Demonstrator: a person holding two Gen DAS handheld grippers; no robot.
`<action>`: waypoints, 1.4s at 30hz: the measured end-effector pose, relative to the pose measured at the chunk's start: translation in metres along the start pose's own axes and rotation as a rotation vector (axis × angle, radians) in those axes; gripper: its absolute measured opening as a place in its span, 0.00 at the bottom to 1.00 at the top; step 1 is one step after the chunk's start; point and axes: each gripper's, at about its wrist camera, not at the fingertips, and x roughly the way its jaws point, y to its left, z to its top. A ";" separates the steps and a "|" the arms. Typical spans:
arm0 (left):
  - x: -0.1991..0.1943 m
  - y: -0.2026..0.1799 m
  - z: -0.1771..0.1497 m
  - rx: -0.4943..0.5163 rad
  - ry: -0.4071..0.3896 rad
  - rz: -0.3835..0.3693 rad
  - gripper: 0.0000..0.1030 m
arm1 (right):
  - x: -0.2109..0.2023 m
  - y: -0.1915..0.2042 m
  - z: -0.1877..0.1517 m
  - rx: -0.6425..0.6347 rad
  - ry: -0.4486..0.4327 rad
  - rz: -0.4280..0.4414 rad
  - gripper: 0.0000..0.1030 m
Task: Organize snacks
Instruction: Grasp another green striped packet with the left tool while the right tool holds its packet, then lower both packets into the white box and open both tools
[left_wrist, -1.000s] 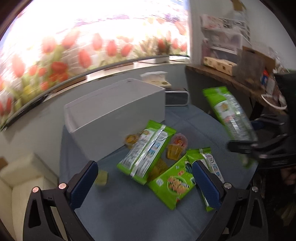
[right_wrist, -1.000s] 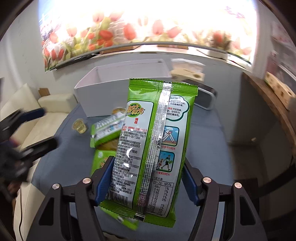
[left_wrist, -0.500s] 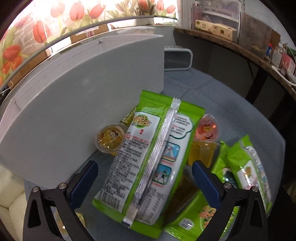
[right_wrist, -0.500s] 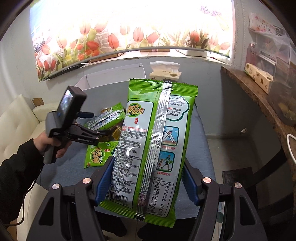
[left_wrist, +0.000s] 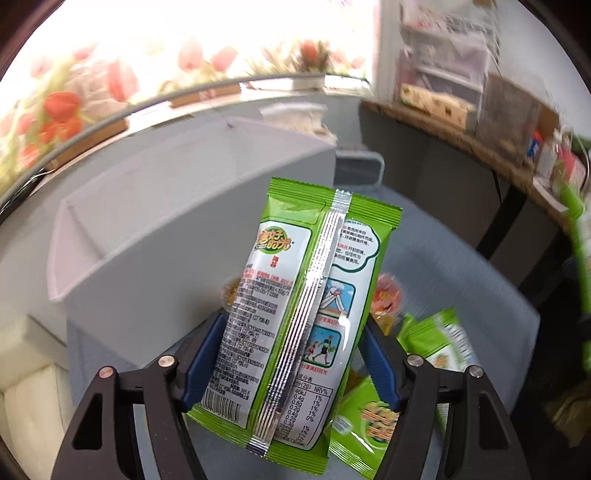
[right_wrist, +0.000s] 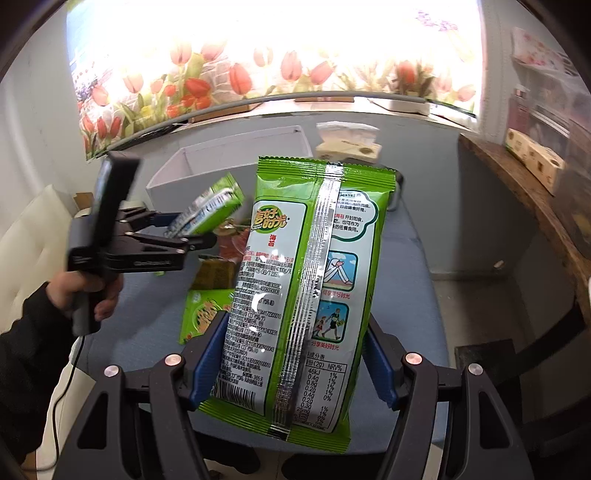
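A green seaweed snack packet (left_wrist: 295, 325) is pinched upright between the just-closed jaws of the left gripper (left_wrist: 291, 363), a white bin (left_wrist: 166, 236) lying beyond them, while a matching green packet (right_wrist: 303, 295) is clamped in the right gripper (right_wrist: 291, 363) over the desk (right_wrist: 406, 280).

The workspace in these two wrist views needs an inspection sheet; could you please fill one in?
Surface: blue-grey table, partly covered.
Job's things: white bin at the table's back; one green snack bag in the left tool, another green bag in the right tool; more green packets and jelly cups lying loose.
Clutter: tissue box behind the bin.
Grippers: left tool has just been closing, now pressing its bag; right tool clamped on its bag.
Cables: a thin cable hangs below the sleeve.
Surroundings: tulip mural, wooden shelf, cream sofa.
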 end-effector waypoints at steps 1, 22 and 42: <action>-0.013 0.005 0.002 -0.048 -0.009 0.008 0.74 | 0.005 0.003 0.006 -0.001 -0.002 0.017 0.70; -0.032 0.135 0.117 -0.587 -0.116 0.132 0.75 | 0.179 0.050 0.237 -0.174 0.040 0.126 0.71; -0.006 0.147 0.097 -0.504 -0.093 0.226 1.00 | 0.169 0.025 0.233 -0.148 -0.089 0.111 1.00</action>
